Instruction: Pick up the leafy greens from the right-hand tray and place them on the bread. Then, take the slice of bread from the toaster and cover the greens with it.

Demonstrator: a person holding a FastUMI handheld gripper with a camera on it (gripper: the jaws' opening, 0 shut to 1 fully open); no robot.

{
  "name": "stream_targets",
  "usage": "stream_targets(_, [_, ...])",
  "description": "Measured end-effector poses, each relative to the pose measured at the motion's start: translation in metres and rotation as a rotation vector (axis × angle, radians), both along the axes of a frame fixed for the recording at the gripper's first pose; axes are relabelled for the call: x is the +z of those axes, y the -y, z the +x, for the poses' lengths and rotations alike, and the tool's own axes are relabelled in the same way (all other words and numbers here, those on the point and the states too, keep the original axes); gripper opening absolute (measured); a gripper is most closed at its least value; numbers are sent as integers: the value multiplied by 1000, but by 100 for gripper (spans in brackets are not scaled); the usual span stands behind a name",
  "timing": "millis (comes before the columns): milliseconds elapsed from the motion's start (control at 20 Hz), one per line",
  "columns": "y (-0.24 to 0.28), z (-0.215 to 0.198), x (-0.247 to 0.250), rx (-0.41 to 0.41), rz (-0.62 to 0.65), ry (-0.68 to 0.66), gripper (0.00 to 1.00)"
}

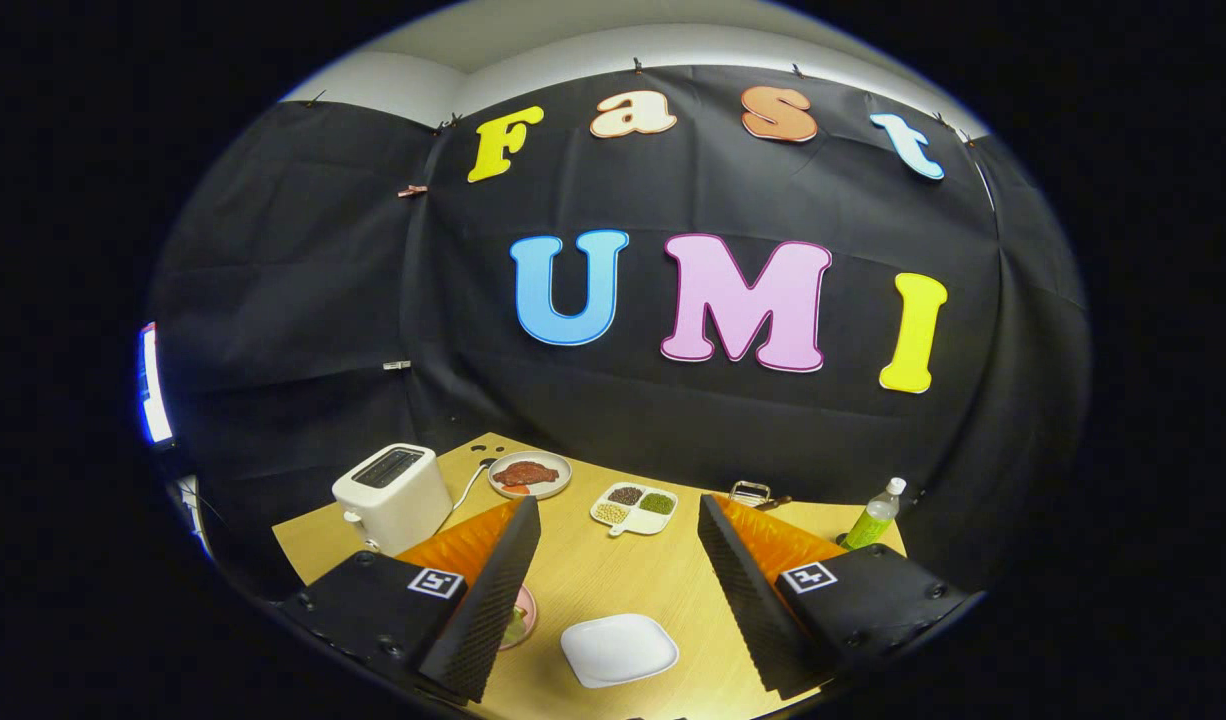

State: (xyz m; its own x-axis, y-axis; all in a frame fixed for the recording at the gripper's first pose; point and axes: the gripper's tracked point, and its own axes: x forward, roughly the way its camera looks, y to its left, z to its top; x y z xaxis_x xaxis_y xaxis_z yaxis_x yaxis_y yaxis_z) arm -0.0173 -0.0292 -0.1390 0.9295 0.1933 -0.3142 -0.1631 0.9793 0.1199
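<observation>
Jaws spread wide and empty above the desk [613,580], with the white plate [618,649] between them. Greens [514,628] seem to lie half hidden behind the left finger [493,590], so a blind reach may miss them or knock the toaster [393,497].

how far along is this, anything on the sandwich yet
Nothing looks done. The gripper is open and holds nothing, above the wooden table. The white plate between its fingers is bare. The toaster stands beyond the left finger; whether a slice sits in its slot I cannot tell. Something pale green shows on a pink dish partly hidden by the left finger. Picking the greens, placing them and covering with bread all remain.
</observation>
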Motion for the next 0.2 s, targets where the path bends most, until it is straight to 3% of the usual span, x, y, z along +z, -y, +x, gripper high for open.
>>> stream_targets(200, [0,0,-2,-2,-18,-4,98])
